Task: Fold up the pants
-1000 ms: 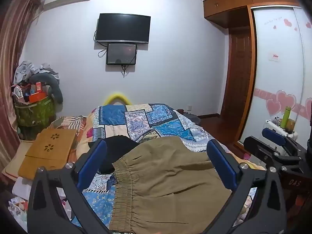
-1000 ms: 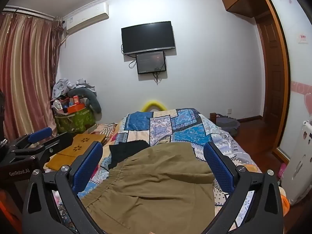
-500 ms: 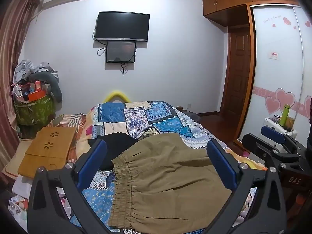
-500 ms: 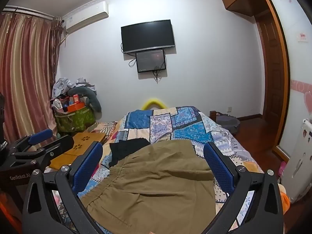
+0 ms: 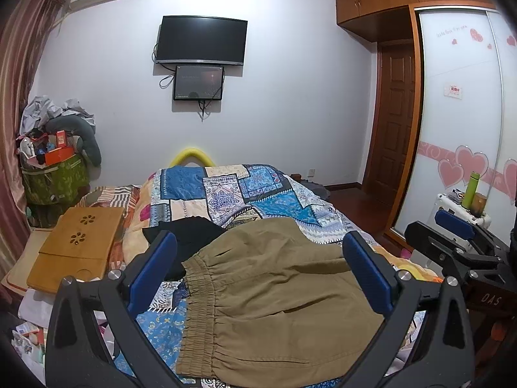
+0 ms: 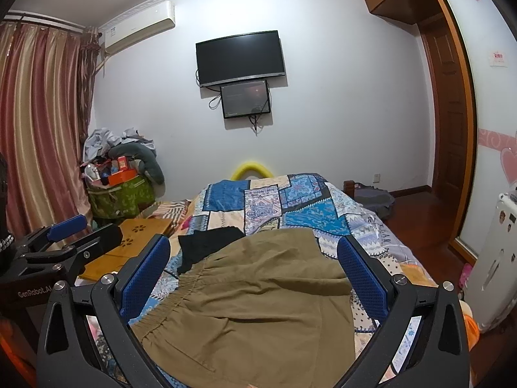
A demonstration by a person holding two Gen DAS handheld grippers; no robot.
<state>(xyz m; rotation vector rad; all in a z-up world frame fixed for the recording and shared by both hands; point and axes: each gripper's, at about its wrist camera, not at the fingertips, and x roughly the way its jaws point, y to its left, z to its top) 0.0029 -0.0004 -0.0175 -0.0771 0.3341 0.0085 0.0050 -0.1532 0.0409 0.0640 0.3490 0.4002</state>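
Left wrist view: left gripper [image 5: 258,268] jaws spread wide, holding nothing. Right gripper [image 6: 253,265] likewise apart. Khaki pants [image 5: 274,297] lie at lower centre on the patchwork quilt [image 5: 226,190]. At far left, a green basket [image 5: 55,181] holds boxes and clothes.

"GenRobot.AI" is printed in white on the black left gripper [image 6: 48,252] body; "OAS" shows on the black right gripper [image 5: 458,252]; "TEAM" on the blue patchwork quilt [image 6: 371,223].

Both wrist views look low along the bed [image 5: 226,190] toward the wall television [image 6: 240,56], side by side.
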